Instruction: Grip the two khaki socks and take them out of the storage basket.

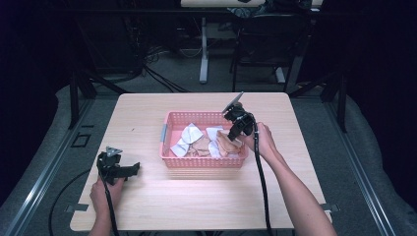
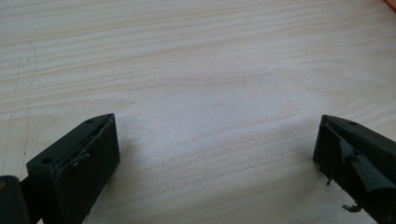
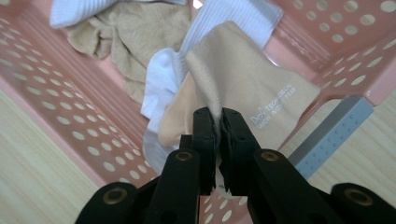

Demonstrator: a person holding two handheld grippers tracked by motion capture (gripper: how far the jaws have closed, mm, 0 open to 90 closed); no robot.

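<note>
The left matte black two-jaw tool carries a small grey three-cornered plate on top and trails a black cable behind it. Seen from its own camera, its jaws are blocky black wedges with screw holes and frayed dark pads. The right black tool bears a larger grey three-cornered plate, brass-coloured screws at its jaw pivots, and a thick black cable. Both forearms are bare, with no sleeves.

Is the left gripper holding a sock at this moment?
No: in the left gripper view the left gripper has its jaws spread wide over bare table, with nothing between them.
</note>
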